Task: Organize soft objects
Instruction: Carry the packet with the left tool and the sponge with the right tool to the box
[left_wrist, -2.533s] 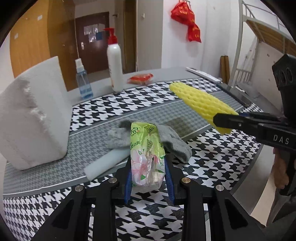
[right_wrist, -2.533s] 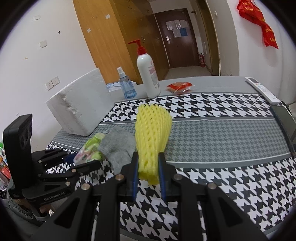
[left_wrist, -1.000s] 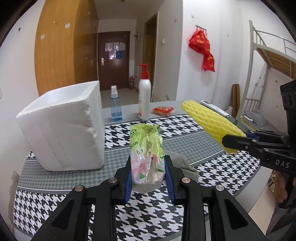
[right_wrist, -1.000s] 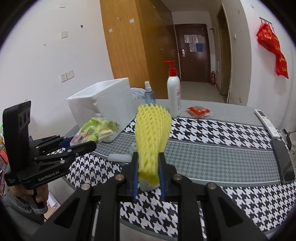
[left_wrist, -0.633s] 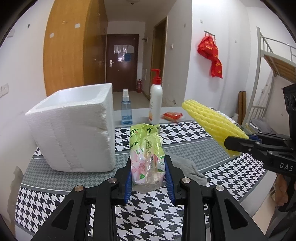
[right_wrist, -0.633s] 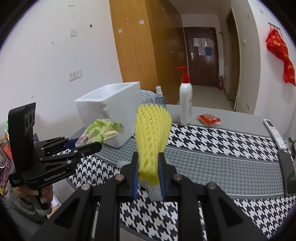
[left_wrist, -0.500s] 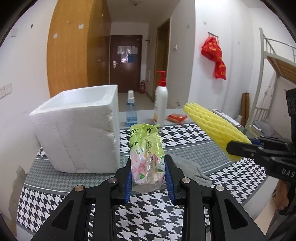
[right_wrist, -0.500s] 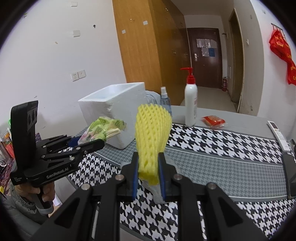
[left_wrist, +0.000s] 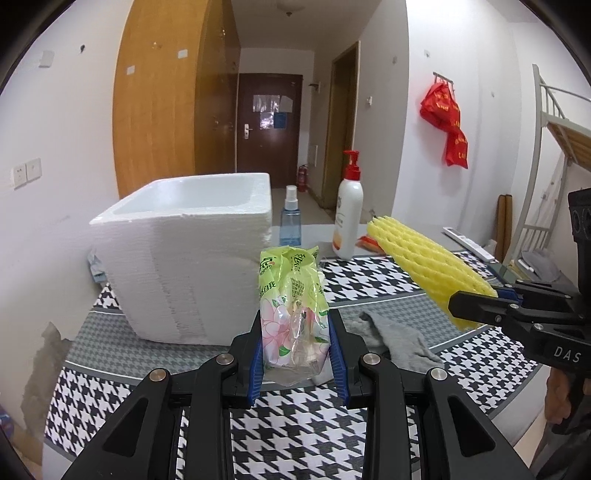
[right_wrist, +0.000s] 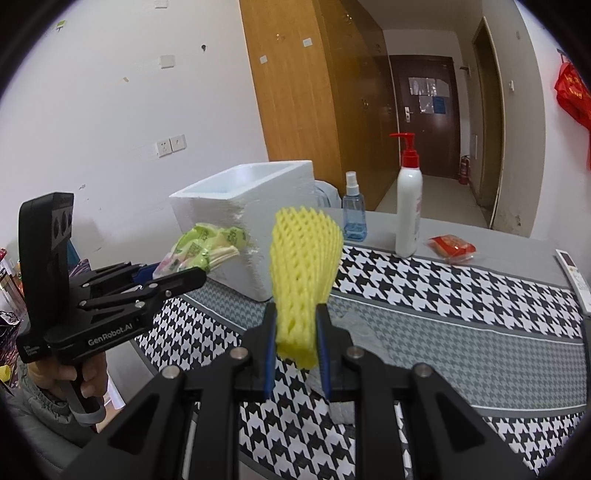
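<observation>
Left gripper (left_wrist: 299, 354) clamps green floral tissue pack (left_wrist: 291, 306); right gripper (right_wrist: 295, 354) clamps yellow foam net sleeve (right_wrist: 304, 266). White foam box (left_wrist: 192, 258) ahead, neither item in; grey sock (left_wrist: 399, 339) below on table.

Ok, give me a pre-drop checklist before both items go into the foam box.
1. Left gripper clamped on the green tissue pack: ok.
2. Right gripper clamped on the yellow foam net sleeve: ok.
3. White foam box open on top: ok.
4. Box interior free of clutter: cannot tell, only the upper inner wall shows.
5. Either item already above the box opening: not ok.
6. Grey sock left on the table: not ok.
</observation>
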